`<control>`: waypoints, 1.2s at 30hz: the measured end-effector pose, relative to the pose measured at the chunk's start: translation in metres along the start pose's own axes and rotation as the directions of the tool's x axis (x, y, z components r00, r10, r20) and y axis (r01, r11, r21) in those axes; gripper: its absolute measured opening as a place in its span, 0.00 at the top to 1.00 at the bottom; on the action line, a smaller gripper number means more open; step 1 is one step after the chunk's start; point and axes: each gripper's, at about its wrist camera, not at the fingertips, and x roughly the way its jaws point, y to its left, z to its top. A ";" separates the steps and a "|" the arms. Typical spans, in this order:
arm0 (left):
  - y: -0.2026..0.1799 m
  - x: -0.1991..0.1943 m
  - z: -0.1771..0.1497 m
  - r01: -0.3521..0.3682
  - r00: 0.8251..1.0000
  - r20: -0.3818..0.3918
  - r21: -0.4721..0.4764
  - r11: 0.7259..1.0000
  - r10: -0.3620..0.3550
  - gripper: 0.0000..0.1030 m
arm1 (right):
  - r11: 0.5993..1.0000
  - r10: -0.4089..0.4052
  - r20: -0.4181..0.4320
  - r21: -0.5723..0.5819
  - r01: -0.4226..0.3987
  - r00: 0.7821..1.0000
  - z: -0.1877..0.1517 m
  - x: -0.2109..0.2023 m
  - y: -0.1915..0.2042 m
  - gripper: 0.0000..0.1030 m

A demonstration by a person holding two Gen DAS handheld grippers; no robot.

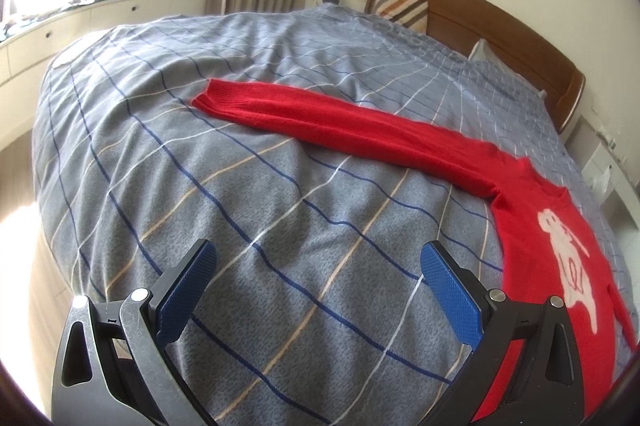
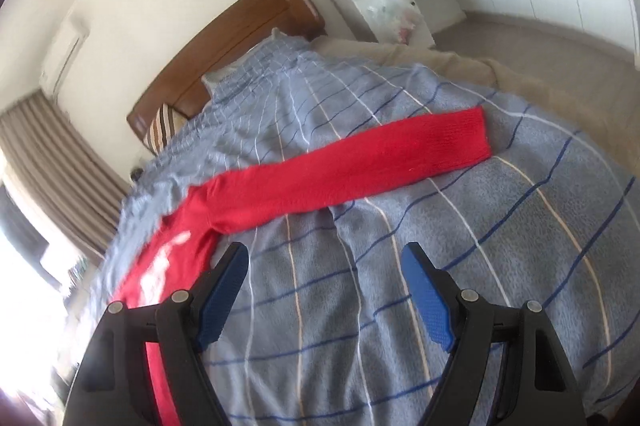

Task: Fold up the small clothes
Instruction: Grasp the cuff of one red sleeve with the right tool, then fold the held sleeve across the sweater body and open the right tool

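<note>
A small red sweater (image 1: 532,226) with a white animal figure lies flat on the checked blue-grey bedspread (image 1: 240,185). In the left wrist view one sleeve (image 1: 320,117) stretches out to the left, and my left gripper (image 1: 318,258) is open and empty above the bedspread, left of the sweater's body. In the right wrist view the other sleeve (image 2: 360,161) stretches out to the right from the sweater's body (image 2: 176,250). My right gripper (image 2: 324,262) is open and empty above the bedspread, just below that sleeve and right of the body.
A wooden headboard (image 1: 480,21) and a striped pillow (image 1: 404,9) are at the bed's far end. Low white cabinets (image 1: 80,21) under a window run along the left. A white bedside unit (image 2: 384,5) stands to the right.
</note>
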 end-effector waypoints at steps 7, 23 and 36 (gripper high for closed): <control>0.012 -0.001 0.002 0.023 1.000 -0.006 -0.067 0.997 -0.023 0.01 | 0.933 -0.023 -0.004 0.359 0.023 1.000 0.039 0.051 -0.058 0.46; 0.013 0.005 0.000 0.017 0.999 -0.028 -0.097 0.995 -0.019 0.01 | 0.969 -0.213 0.040 0.141 0.205 0.976 0.095 0.071 -0.015 0.95; 0.023 0.007 0.002 0.038 0.999 -0.033 -0.134 0.990 -0.043 0.01 | 0.736 0.098 -0.059 -0.667 -0.112 0.993 0.005 0.151 0.374 0.95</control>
